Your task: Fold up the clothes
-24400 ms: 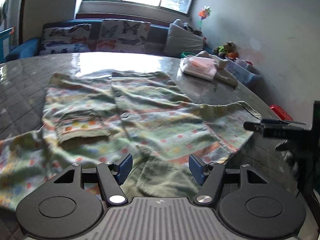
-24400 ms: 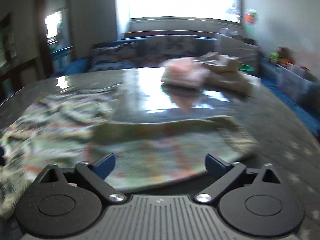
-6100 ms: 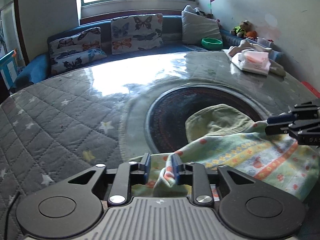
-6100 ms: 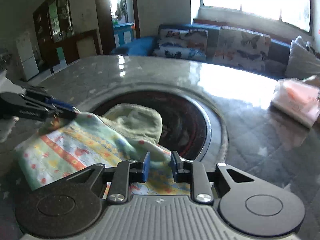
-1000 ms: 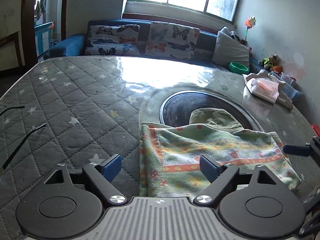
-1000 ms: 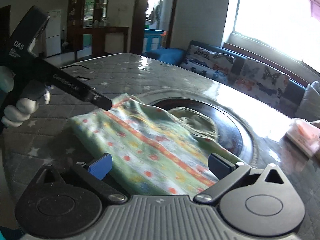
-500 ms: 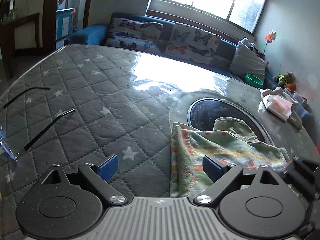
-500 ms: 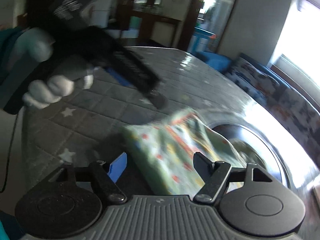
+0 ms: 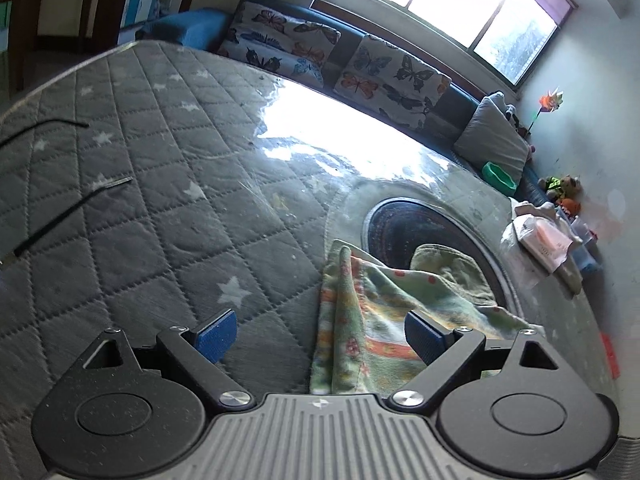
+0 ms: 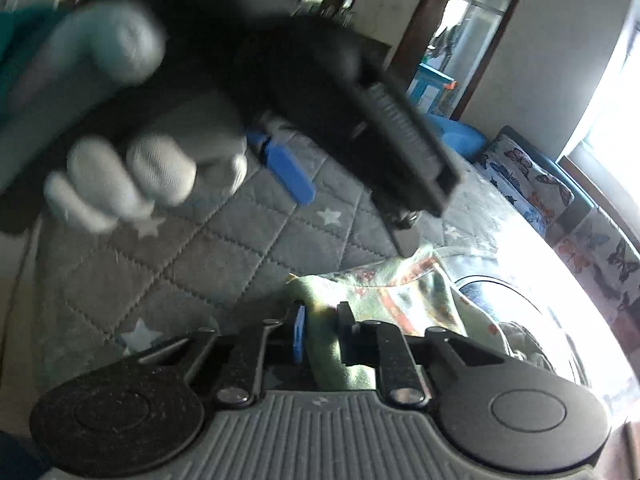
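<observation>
Right tool (image 10: 318, 334): lower centre, my jaws closing on the cloth (image 10: 384, 292) corner, for lifting into another fold.
Left tool (image 9: 320, 330): open, cloth edge between pads, awaiting grip.

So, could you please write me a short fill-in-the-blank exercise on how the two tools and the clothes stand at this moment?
1. The left tool has its jaws wide ____ beside the folded garment.
2. The right tool is closing on a corner of the ____.
3. The folded garment lies partly over the dark ____ inset in the table.
4. The cushions on the sofa behind the table bear a ____ print.

Missing words: open; garment; round; butterfly
</observation>
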`<state>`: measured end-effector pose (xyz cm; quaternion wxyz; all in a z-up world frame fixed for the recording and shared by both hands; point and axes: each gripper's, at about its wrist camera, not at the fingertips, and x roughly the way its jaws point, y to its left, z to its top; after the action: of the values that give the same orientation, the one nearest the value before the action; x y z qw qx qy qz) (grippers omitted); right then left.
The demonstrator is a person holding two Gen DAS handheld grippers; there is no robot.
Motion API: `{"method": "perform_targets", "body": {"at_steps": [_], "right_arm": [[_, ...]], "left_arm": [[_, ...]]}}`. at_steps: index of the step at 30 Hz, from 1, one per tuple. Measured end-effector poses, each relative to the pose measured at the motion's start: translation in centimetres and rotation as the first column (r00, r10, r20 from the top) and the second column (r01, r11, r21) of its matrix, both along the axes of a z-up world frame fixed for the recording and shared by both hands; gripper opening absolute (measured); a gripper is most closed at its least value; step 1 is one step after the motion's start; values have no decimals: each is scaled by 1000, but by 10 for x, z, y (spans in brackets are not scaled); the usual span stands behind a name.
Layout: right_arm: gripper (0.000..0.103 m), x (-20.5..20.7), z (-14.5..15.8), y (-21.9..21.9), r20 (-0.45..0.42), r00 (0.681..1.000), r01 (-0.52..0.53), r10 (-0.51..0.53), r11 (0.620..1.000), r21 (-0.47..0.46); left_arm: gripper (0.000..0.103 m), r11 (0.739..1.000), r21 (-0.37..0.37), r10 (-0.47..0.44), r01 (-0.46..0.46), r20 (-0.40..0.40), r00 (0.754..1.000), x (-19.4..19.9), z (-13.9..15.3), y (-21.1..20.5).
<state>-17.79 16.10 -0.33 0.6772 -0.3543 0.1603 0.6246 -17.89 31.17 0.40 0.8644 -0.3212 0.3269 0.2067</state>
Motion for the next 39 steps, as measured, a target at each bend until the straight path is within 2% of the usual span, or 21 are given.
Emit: {"method": "perform_targets", "body": {"at_steps": [5, 11, 13, 16, 19, 21, 24, 28, 31, 33, 35, 39], "right_arm": [[10, 15, 18, -13, -87, 996, 41, -35, 997, 67], [9, 23, 26, -29, -119, 992, 50, -37, 993, 106], [9, 25, 27, -34, -127, 991, 48, -33, 992, 113], [9, 26, 29, -42, -141, 990, 41, -24, 992, 121], [9, 25, 29, -47, -157, 988, 36, -17, 992, 124], [9, 24, 27, -49, -162, 987, 24, -5, 993, 115], [10, 25, 27, -52, -185, 983, 22, -1, 993, 112], [20, 34, 33, -68, -228, 973, 52, -23, 991, 121], [30, 50, 36, -87, -247, 965, 126, -92, 984, 126], [33, 68, 36, -99, -242, 957, 194, -161, 973, 122], [34, 89, 35, -115, -247, 938, 275, -242, 955, 109], [40, 141, 24, -133, -256, 877, 440, -406, 894, 88]], "left_arm": [[93, 994, -110, -2, 5, 30, 1000, 10, -2, 3], [92, 980, -195, -40, 43, 20, 999, 29, -8, -2], [87, 976, -209, -55, 56, 11, 998, 34, -11, -5], [69, 963, -259, -79, 78, 7, 997, 39, -20, -5], [51, 957, -276, -86, 90, 26, 996, 39, -24, -3], [31, 954, -287, -84, 88, 26, 996, 39, -28, -1], [19, 955, -283, -81, 87, 30, 996, 37, -31, 0], [16, 955, -285, -77, 87, 46, 996, 33, -34, 1], [16, 957, -275, -79, 90, 51, 996, 33, -34, -1], [16, 958, -271, -77, 89, 52, 996, 34, -35, -2], [16, 959, -268, -78, 90, 56, 995, 33, -35, -2], [16, 962, -255, -80, 93, 60, 995, 31, -36, -3]]}}
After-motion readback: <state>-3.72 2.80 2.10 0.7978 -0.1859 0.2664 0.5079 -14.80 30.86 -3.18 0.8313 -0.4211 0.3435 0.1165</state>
